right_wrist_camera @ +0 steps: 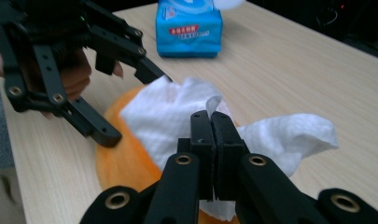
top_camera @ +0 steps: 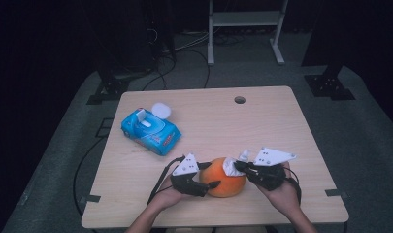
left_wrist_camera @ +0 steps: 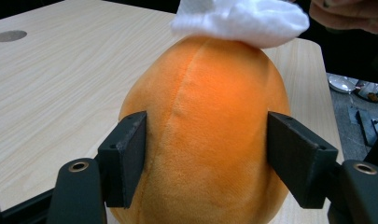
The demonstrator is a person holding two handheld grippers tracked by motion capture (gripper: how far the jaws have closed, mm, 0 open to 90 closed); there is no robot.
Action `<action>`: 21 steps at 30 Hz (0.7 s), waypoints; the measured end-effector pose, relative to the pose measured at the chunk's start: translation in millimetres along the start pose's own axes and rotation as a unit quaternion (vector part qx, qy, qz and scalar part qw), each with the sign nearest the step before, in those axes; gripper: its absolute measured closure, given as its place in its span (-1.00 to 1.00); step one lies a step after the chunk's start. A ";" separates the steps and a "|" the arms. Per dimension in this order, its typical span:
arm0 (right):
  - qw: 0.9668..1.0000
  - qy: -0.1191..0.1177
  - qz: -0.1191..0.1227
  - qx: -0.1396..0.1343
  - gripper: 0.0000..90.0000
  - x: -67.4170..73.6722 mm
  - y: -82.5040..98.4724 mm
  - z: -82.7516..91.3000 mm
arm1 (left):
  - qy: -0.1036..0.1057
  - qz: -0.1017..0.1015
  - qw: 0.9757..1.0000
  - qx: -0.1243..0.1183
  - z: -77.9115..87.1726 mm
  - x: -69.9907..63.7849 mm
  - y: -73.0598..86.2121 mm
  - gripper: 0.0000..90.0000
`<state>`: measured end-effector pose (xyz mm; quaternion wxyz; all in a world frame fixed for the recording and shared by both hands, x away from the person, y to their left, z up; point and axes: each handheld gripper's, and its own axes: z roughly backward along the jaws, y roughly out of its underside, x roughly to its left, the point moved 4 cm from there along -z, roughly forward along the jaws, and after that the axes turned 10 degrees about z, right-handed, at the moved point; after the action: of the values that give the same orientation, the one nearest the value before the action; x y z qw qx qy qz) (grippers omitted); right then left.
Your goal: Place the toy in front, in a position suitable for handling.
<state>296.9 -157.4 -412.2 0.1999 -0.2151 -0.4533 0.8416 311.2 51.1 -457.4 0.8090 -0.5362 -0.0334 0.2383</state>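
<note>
An orange plush toy [top_camera: 226, 182] sits near the table's front edge, between my two grippers. My left gripper [top_camera: 212, 174] is shut on it. In the left gripper view the pads [left_wrist_camera: 130, 154] press against both flanks of the plush [left_wrist_camera: 210, 121]. My right gripper [top_camera: 237, 166] is shut on a crumpled white wipe [top_camera: 229, 166] that lies on top of the plush. In the right gripper view the jaws [right_wrist_camera: 213, 126] pinch the wipe [right_wrist_camera: 172, 116] over the orange plush [right_wrist_camera: 121, 158], with the left gripper [right_wrist_camera: 135, 107] just beyond. The wipe [left_wrist_camera: 245, 18] caps the plush in the left gripper view.
A blue pack of wipes [top_camera: 150, 130] with its white lid flipped up lies at the back left of the wooden table [top_camera: 262, 121]. A round cable hole [top_camera: 239, 100] sits near the far edge. The pack [right_wrist_camera: 189, 30] also shows in the right gripper view.
</note>
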 end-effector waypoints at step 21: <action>0.998 -0.055 0.013 0.021 0.95 2.2 12.9 5.1 | 0.051 0.026 0.998 0.015 -3.3 2.9 -0.5 -0.68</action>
<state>290.5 -166.3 -421.0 0.1679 -0.1706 -0.4427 0.8641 314.9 49.4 -458.9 0.8109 -0.5365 0.0254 0.2323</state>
